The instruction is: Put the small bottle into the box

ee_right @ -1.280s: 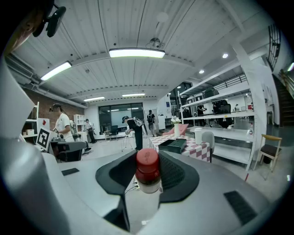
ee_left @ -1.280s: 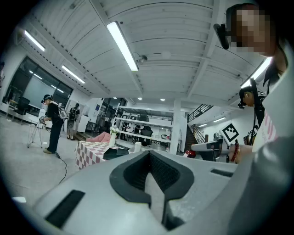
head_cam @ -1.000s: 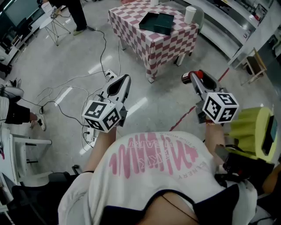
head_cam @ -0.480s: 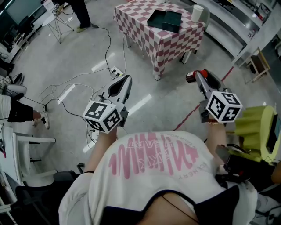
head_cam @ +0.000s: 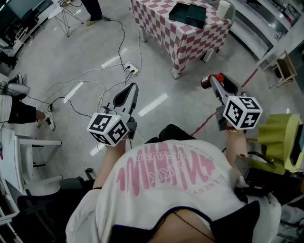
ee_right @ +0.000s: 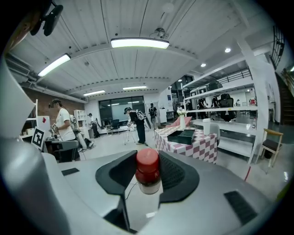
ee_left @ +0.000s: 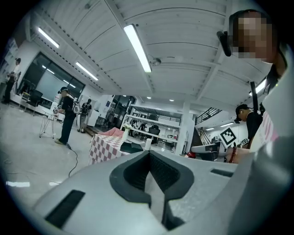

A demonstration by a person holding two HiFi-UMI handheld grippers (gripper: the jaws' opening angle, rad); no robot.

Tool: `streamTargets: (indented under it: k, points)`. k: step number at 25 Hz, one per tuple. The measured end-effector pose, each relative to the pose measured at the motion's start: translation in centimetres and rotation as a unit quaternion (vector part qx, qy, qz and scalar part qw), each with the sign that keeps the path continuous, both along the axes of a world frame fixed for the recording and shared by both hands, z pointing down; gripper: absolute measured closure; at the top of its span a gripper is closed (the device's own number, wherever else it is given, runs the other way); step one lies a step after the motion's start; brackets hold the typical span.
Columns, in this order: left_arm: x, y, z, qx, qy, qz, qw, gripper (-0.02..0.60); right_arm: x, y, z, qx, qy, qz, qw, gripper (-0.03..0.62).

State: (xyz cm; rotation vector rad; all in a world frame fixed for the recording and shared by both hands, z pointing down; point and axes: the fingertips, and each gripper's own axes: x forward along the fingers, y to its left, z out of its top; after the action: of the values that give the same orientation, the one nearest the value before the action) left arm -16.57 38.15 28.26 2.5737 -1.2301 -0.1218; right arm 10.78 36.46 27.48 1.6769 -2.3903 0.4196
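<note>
The small bottle (head_cam: 206, 83), clear with a red cap (ee_right: 148, 161), stands upright between the pads of my right gripper (ee_right: 148, 173), which is shut on it. In the head view, that gripper (head_cam: 209, 84) is held out over the floor at the right. The dark box (head_cam: 189, 13) lies on a red-and-white checkered table (head_cam: 190, 35) well ahead of both grippers; the box (ee_right: 182, 136) also shows in the right gripper view. My left gripper (head_cam: 131, 88) is held out at the left, its jaws shut with nothing in them, and its tips (ee_left: 149, 153) meet.
Cables and a power strip (head_cam: 133, 70) lie on the floor between me and the table. A white cup (head_cam: 223, 8) stands at the table's far corner. A white chair (head_cam: 28, 161) is at the left, a yellow-green seat (head_cam: 280, 137) at the right. People stand far off (ee_right: 62, 126).
The table, box and floor cables have slid toward the upper right of the head view. Both grippers kept their pose, the left sitting slightly lower. The bottle stays in the right jaws.
</note>
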Motion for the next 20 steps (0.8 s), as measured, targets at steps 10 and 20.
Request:
streamTargets:
  k: [10, 20]
  points:
    - [-1.0, -3.4, 1.6, -0.008, -0.003, -0.010, 0.9999, 0.575, -1.4, -5.3, 1.7, -0.011, -0.007, -0.013, 1.000, 0.450]
    - [0.5, -13.0, 0.0, 0.009, 0.000, -0.017, 0.9998, 0.575, 0.2, -14.9, 0.7, 0.002, -0.038, -0.021, 0.999, 0.450]
